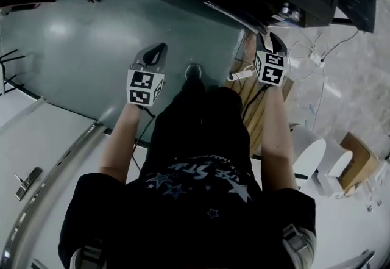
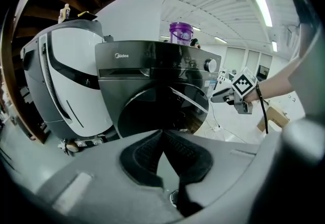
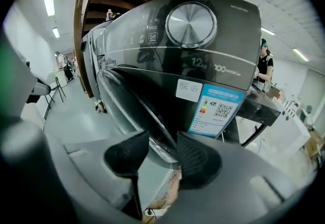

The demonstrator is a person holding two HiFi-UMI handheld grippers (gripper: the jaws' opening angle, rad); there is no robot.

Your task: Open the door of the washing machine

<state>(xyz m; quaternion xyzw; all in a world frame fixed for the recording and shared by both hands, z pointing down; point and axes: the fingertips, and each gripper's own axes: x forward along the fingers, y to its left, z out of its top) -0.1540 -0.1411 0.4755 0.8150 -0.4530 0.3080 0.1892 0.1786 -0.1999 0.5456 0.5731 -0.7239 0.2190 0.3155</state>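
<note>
At the right-hand edge of the washing machine (image 3: 213, 50) door (image 3: 127, 96), the right gripper (image 3: 161, 141) holds its jaws spread, with the door's rim running slantwise between them. The left gripper (image 2: 161, 134), jaws pressed together on nothing, hangs well back from the front, so the right one looks better placed to pull.

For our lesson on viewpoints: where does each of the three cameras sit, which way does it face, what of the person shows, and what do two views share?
Head view: on the person's head, facing steeply down; torso, forearms, left gripper, right gripper show.
Left gripper view: on that gripper, facing the washing machine's front; own shut jaws, right forearm show.
Right gripper view: on that gripper, close to the door; open jaws straddle its edge.
Shared: head and left gripper views both show the right gripper.
</note>
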